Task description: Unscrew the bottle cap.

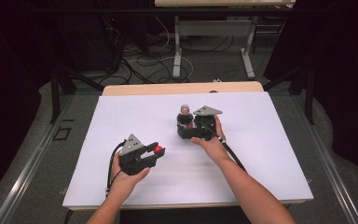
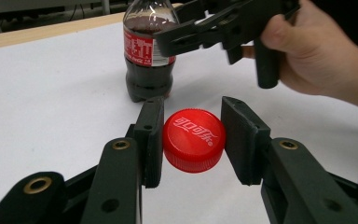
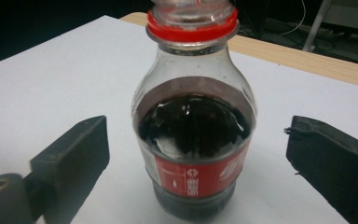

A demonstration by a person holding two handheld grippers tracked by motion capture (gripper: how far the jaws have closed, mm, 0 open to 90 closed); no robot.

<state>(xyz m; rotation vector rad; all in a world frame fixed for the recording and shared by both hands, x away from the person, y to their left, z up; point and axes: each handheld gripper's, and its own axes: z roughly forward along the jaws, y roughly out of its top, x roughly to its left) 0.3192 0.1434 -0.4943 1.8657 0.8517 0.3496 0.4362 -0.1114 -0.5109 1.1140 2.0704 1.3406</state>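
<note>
Left gripper (image 1: 154, 150): lower left of centre in the high view, clamped on the red cap (image 2: 194, 140).
Red cap: middle of the left gripper view, squeezed between both pads.
Right gripper (image 1: 185, 122): centre of the high view, jaws spread wide, not touching the bottle (image 3: 193, 135).
Bottle: upright on the white table (image 1: 261, 154), capless, between the right gripper's jaws, dark drink inside, red label low.

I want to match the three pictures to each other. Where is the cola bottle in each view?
High view: the cola bottle stands just right of centre, at the right gripper.
Left gripper view: bottle top centre, behind the red cap.
Right gripper view: bottle centre, between open jaws.
Shared landmark: the white table sheet.
</note>
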